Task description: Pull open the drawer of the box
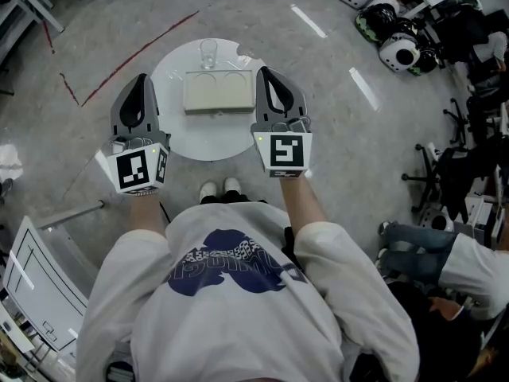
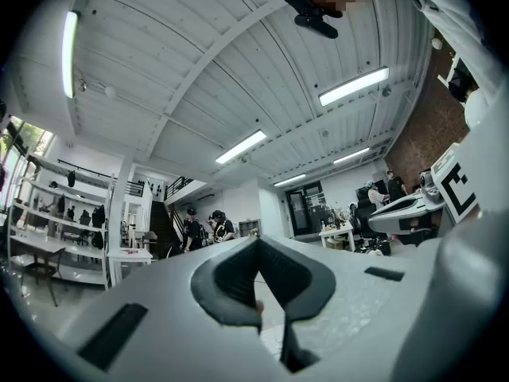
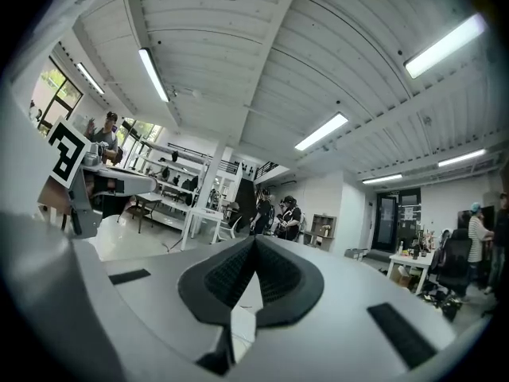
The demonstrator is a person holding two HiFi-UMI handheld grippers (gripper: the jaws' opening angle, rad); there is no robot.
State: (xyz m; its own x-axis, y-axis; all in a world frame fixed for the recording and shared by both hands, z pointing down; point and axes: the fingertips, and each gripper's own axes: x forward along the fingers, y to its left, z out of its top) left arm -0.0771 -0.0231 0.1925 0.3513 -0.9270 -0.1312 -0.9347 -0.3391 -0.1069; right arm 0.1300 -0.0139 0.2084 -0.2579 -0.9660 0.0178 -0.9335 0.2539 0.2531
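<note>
A flat beige box (image 1: 219,91) with two round dents in its top lies on a small round white table (image 1: 208,138) in the head view. My left gripper (image 1: 141,79) hangs over the table's left rim, left of the box, jaws shut and empty. My right gripper (image 1: 263,73) is just right of the box's right end, also shut with nothing held. In the left gripper view the left gripper (image 2: 258,245) points level across the room; the right gripper (image 3: 254,243) does the same in the right gripper view. Neither of those views shows the box.
A clear glass (image 1: 208,52) stands on the table behind the box. Red tape lines (image 1: 131,56) mark the grey floor. Robot parts and chairs (image 1: 398,30) crowd the right side. A seated person's legs (image 1: 425,255) are at lower right; a white board (image 1: 36,281) at lower left.
</note>
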